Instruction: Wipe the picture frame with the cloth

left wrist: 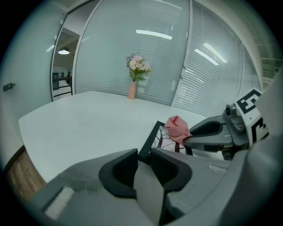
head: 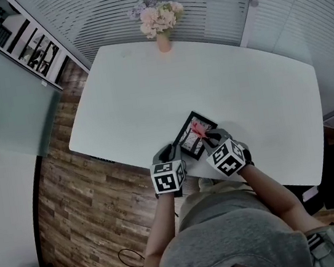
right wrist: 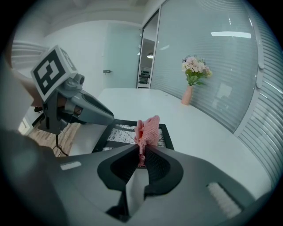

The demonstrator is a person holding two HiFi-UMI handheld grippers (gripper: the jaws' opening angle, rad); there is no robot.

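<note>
A black picture frame (head: 188, 140) with a patterned print lies near the white table's front edge (head: 121, 162). My left gripper (head: 173, 152) is shut on the frame's near corner (left wrist: 145, 151); the black edge runs in between its jaws (left wrist: 142, 162). My right gripper (head: 211, 137) is shut on a bunched pink cloth (head: 198, 129). The cloth (right wrist: 148, 128) sticks out past the right gripper's fingertips (right wrist: 141, 155) and hangs over the frame's glass (right wrist: 119, 132). From the left gripper view, the cloth (left wrist: 177, 127) rests at the frame's far right part (left wrist: 167, 142).
A pink vase of flowers (head: 160, 23) stands at the table's far edge, also in view as a vase (left wrist: 132, 88) ahead of the left gripper. Wooden floor (head: 70, 194) lies left of the table, with a cable (head: 129, 256) on it. Slatted glass walls (head: 197, 1) stand behind.
</note>
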